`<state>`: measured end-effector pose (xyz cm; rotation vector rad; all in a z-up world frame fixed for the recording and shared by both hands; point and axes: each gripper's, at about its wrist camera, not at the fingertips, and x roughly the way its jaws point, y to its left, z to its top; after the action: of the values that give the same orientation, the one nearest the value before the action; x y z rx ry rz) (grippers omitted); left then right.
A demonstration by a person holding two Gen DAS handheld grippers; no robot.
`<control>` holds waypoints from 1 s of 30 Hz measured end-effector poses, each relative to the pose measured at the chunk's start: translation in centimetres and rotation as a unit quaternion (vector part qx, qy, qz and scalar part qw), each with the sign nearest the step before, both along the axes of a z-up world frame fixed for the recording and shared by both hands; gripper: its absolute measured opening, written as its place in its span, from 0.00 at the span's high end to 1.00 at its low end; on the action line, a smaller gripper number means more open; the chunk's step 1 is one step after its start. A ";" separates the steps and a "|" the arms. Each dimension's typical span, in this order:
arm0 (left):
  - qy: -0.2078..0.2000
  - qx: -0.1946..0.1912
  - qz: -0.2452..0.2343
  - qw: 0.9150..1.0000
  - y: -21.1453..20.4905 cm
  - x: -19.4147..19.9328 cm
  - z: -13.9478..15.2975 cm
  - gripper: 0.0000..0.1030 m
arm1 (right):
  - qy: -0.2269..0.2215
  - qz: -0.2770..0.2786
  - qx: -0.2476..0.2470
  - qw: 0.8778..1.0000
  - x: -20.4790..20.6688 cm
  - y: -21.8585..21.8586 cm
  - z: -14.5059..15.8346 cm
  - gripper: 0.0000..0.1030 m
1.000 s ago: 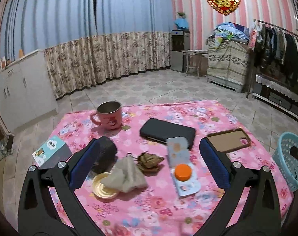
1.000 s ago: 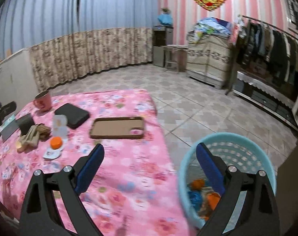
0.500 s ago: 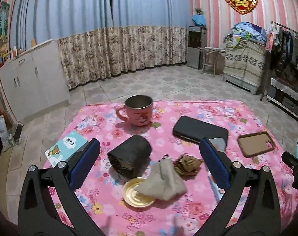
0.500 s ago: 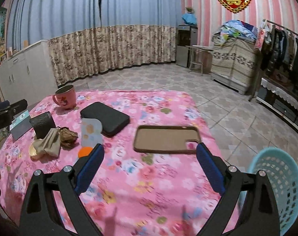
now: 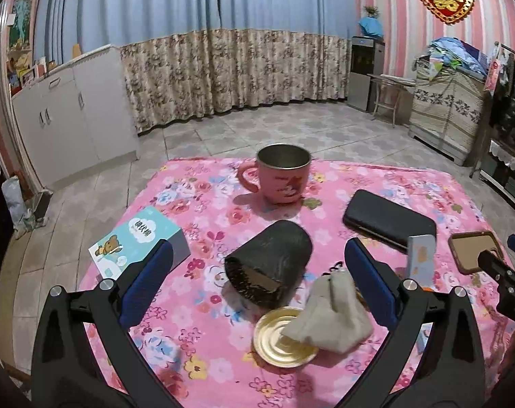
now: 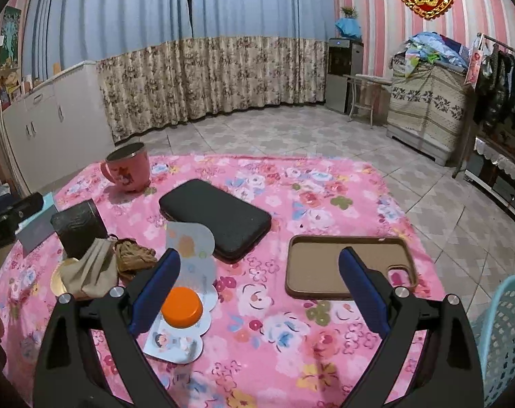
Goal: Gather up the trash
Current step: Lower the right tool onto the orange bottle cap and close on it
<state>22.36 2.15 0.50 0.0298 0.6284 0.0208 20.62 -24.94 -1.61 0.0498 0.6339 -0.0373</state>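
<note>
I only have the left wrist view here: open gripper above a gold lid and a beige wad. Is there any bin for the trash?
Observer: Yes. The right wrist view shows a light blue basket at its lower right, past the edge of the pink floral cloth.
Operator: What sits behind my gripper's right finger?
Observer: A crumpled brown wrapper, touching the beige wad.
Operator: And the right gripper?
Observer: The right gripper is open and empty. An orange cap stands on a flower-shaped card just beside its left finger.
</note>
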 end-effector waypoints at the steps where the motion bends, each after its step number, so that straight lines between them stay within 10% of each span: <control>1: 0.003 -0.002 0.005 1.000 0.4 0.2 -0.2 0.05 | 0.004 0.002 -0.002 1.000 0.2 0.1 -0.3 0.10; 27: 0.052 -0.031 0.042 0.997 3.1 1.0 -2.7 0.05 | 0.088 0.082 -0.035 0.992 1.8 4.8 -4.8 0.12; 30: 0.056 -0.032 0.039 0.997 2.9 1.0 -2.8 0.05 | 0.099 0.098 -0.037 0.989 2.1 5.5 -5.2 0.27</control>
<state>23.40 5.05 -2.28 -0.0564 0.7414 0.0738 22.70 -19.48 -6.79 -0.0904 0.8336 0.1261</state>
